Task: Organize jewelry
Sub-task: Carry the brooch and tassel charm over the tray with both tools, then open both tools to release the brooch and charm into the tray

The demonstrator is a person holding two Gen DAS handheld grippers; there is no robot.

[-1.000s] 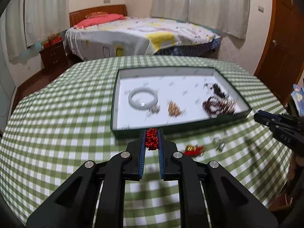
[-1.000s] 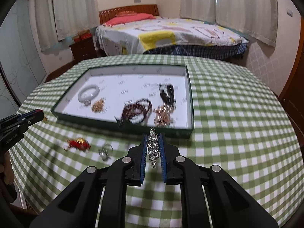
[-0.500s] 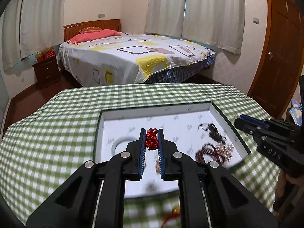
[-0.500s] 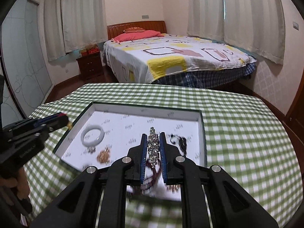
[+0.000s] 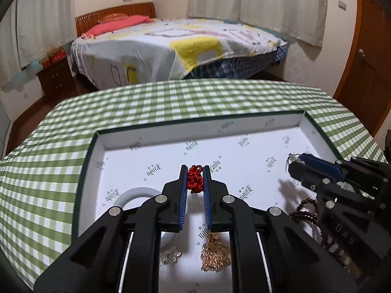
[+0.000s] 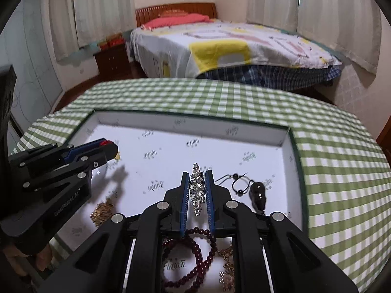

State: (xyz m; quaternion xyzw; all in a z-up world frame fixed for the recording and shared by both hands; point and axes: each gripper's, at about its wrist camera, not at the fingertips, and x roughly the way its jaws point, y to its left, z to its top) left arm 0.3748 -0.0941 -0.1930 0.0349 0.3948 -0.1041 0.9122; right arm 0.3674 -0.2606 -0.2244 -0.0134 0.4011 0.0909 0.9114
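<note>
My left gripper (image 5: 195,179) is clamped on a red knotted ornament (image 5: 194,180) above the white floor of the green-edged tray (image 5: 244,118), while my right gripper (image 6: 197,188) pinches a rhinestone piece (image 6: 198,189) over the tray's right half, near the black pendant necklace (image 6: 255,193). To do this well I judge I should lower each piece onto a bare patch before releasing it. That means the red one far of the white bangle (image 5: 133,194) and gold cluster (image 5: 215,254), the sparkly one clear of the dark red bead bracelet (image 6: 195,251), so nothing tangles.
</note>
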